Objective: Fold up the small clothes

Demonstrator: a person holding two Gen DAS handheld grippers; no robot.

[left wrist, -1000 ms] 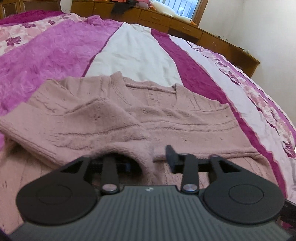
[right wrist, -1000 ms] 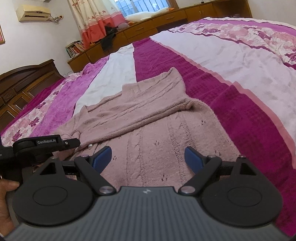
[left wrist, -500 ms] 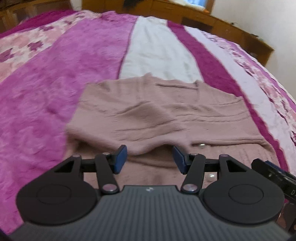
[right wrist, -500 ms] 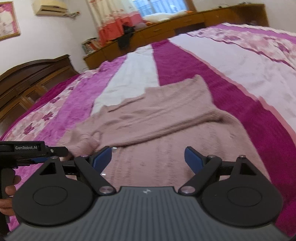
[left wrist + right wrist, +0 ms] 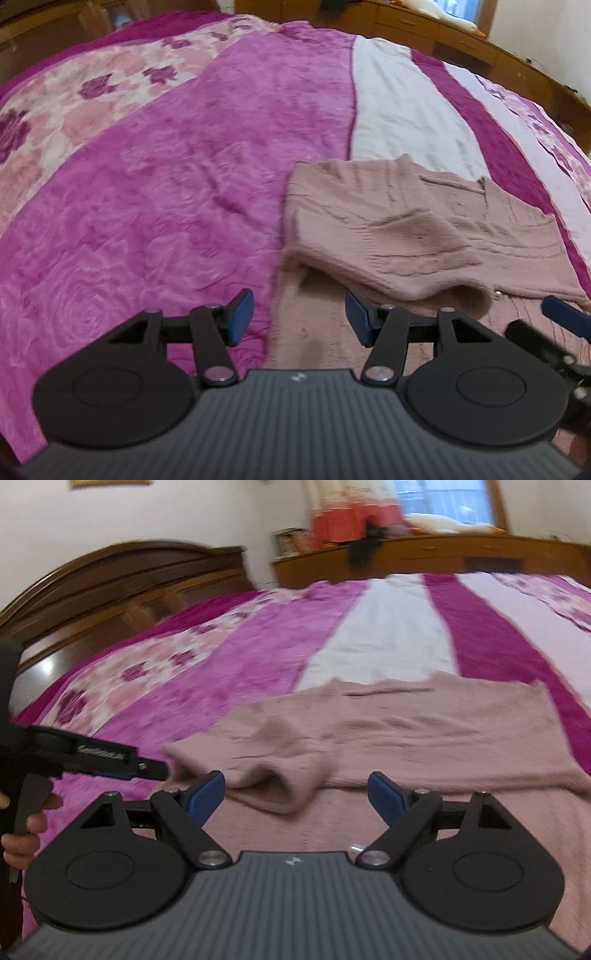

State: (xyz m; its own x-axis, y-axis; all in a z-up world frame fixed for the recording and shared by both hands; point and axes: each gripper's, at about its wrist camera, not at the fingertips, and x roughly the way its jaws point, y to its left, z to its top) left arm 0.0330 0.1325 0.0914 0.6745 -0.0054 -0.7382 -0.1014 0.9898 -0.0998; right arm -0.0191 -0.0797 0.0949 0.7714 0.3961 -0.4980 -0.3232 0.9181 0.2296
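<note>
Both grippers — the left gripper [image 5: 298, 314] and right gripper [image 5: 295, 794] — hang open and empty, so the folded sleeve [image 5: 417, 266] on the pink sweater [image 5: 424, 734] might flop back if a finger snags its loose cuff.

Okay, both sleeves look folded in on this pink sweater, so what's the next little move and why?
Probably bring both tools down to the near hem of the sweater and grip it, ready to fold the bottom up. Both sleeves already lie across the body, the left cuff resting loose on top. The left tool and right tool are both open, holding nothing, above the lower body.
</note>
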